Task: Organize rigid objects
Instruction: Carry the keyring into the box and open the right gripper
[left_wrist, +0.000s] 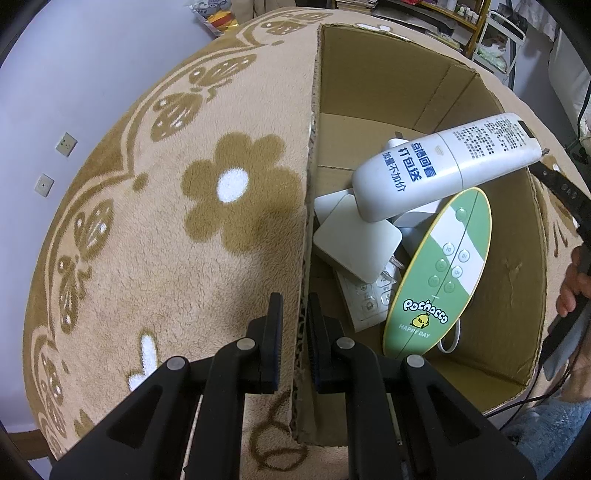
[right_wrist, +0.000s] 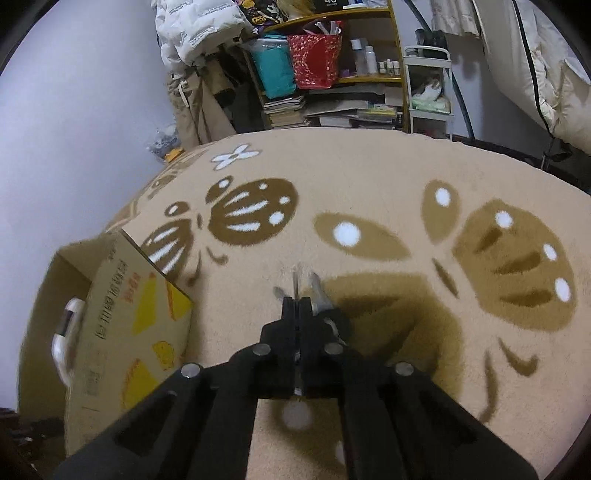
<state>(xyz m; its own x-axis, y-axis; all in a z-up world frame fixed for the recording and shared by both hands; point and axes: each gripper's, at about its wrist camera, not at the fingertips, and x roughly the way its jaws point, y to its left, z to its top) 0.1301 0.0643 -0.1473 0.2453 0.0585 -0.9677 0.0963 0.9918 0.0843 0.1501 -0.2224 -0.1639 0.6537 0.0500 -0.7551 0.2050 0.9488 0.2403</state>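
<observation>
The left gripper (left_wrist: 295, 306) is clamped on the near wall of the cardboard box (left_wrist: 424, 88), one finger outside on the rug (left_wrist: 166, 229), one inside, steadying it. Already in the box lie a white remote (left_wrist: 439, 166) with blue print, a green oval remote (left_wrist: 443, 269) and white power adapters (left_wrist: 354, 243).

In the right wrist view, the right gripper (right_wrist: 298, 301) has its jaws together on a small metallic object (right_wrist: 317, 291) whose tips stick out past the fingertips; blur hides what it is. The box stands at about nine o'clock from this gripper.

To do this step well, I would keep the pinch firm, carry the object high enough to clear the box rim, and let go only once it is over the open space beside the remotes. The thin piece could slip or twist in the pads.
</observation>
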